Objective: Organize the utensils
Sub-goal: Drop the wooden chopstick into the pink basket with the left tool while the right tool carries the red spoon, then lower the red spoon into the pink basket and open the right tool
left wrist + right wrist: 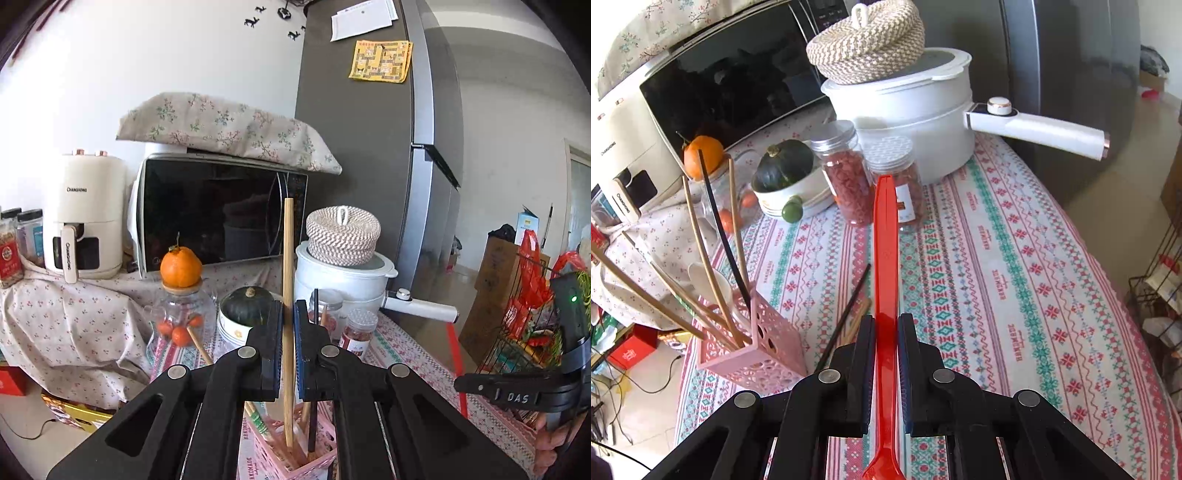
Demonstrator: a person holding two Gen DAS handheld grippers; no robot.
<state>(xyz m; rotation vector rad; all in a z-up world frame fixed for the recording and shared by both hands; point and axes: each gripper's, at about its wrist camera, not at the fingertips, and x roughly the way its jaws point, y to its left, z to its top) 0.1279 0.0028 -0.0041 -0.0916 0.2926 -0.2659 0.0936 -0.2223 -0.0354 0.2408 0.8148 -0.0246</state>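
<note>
In the left wrist view, the left gripper is closed on a wooden chopstick. The chopstick stands nearly upright between the two fingers; its top rises high above the fingertips, in front of the microwave, and its lower end goes down into the pink basket, which sits just under the gripper. Other chopsticks and a black stick are also in this basket. Behind the fingers there are a dark green squash on a bowl, a glass jar with an orange on its lid, and a white pot with a woven cover on top

In the right wrist view, the right gripper grips a red plastic utensil. The utensil runs straight forward between the fingers, and its far end points to two spice jars near the white pot. Its near end passes back under the camera. The pink basket stands to the left of this gripper, well apart from it, with several wooden chopsticks and a white spoon leaning in it. A black chopstick lies on the patterned tablecloth, just left of the left finger, and I cannot tell if it touches the finger
</note>
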